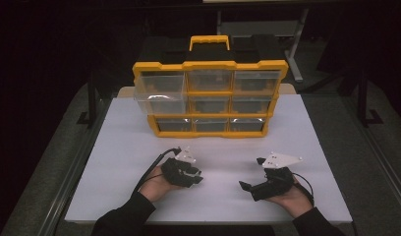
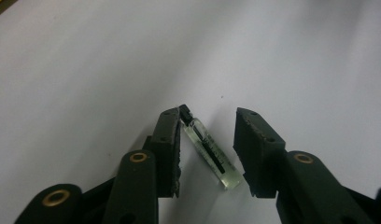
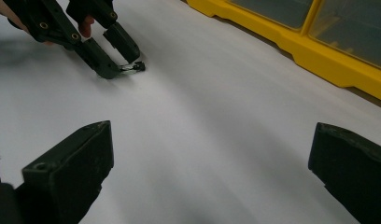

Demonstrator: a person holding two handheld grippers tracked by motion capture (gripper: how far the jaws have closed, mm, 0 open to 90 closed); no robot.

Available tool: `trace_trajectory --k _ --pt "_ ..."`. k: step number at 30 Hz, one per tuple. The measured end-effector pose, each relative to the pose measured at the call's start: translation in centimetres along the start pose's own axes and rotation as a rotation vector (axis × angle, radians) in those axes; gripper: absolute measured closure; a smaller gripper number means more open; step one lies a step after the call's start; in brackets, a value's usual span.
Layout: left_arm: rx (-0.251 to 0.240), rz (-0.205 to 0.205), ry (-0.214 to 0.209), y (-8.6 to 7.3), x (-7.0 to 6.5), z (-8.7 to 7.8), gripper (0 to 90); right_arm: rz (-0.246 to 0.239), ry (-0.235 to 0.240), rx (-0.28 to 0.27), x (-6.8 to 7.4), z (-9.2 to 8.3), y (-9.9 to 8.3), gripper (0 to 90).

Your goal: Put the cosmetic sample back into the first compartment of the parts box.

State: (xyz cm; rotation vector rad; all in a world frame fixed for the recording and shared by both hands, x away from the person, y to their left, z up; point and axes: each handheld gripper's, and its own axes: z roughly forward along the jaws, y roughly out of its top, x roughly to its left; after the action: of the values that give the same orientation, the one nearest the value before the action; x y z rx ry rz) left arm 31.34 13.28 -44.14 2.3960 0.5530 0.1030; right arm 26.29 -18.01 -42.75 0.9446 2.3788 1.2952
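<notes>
**Small glass vial, light and slippery**

Left gripper stands half-open astride the small clear glass vial with a black cap lying on the white table, near left; only one pad touches. Fragile, rolls easily: grip mid-body. Right gripper gapes empty.

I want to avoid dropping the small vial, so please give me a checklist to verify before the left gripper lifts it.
1. Small vial lies between the left gripper pads: ok.
2. Both pads press on the vial: not ok; one pad touches near the black cap, a gap remains at the other.
3. Vial lies square to the pads: not ok; it lies slanted across the gap.
4. Right gripper is open, holds nothing and is apart from the vial: ok.
5. A drawer of the yellow organizer stands pulled out to receive it: ok, the upper left drawer.
6. Vial sealed: cannot tell.
</notes>
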Motion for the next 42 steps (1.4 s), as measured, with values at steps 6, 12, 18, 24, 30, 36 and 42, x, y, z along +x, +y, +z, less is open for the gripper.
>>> trace_trajectory --k 6,12,18,24,30,36,42 --pt "0.004 0.006 0.011 -0.02 -0.05 0.05 66.8 -0.001 0.0 0.001 0.01 0.0 0.0 0.0" --pt "0.011 0.009 0.023 0.0 -0.11 0.02 72.9 0.0 0.001 0.005 0.03 0.07 -0.01 0.0" --pt "0.016 0.016 0.033 -0.01 -0.21 0.02 78.2 -0.001 0.0 0.003 -0.05 0.06 -0.04 0.0" --pt "0.015 0.018 0.03 -0.04 -0.15 0.01 79.9 -0.002 0.001 0.006 0.03 0.07 -0.03 0.0" --pt "0.014 0.023 0.032 -0.04 -0.2 0.0 80.5 -0.005 0.004 0.008 0.08 0.13 -0.03 0.0" --pt "0.02 0.029 0.023 -0.04 -0.15 -0.15 80.6 -0.004 0.004 0.004 0.07 0.05 -0.03 0.0" --pt "0.017 0.023 0.001 -0.12 0.1 -0.63 80.6 -0.004 0.005 0.006 0.09 0.1 -0.01 0.0"
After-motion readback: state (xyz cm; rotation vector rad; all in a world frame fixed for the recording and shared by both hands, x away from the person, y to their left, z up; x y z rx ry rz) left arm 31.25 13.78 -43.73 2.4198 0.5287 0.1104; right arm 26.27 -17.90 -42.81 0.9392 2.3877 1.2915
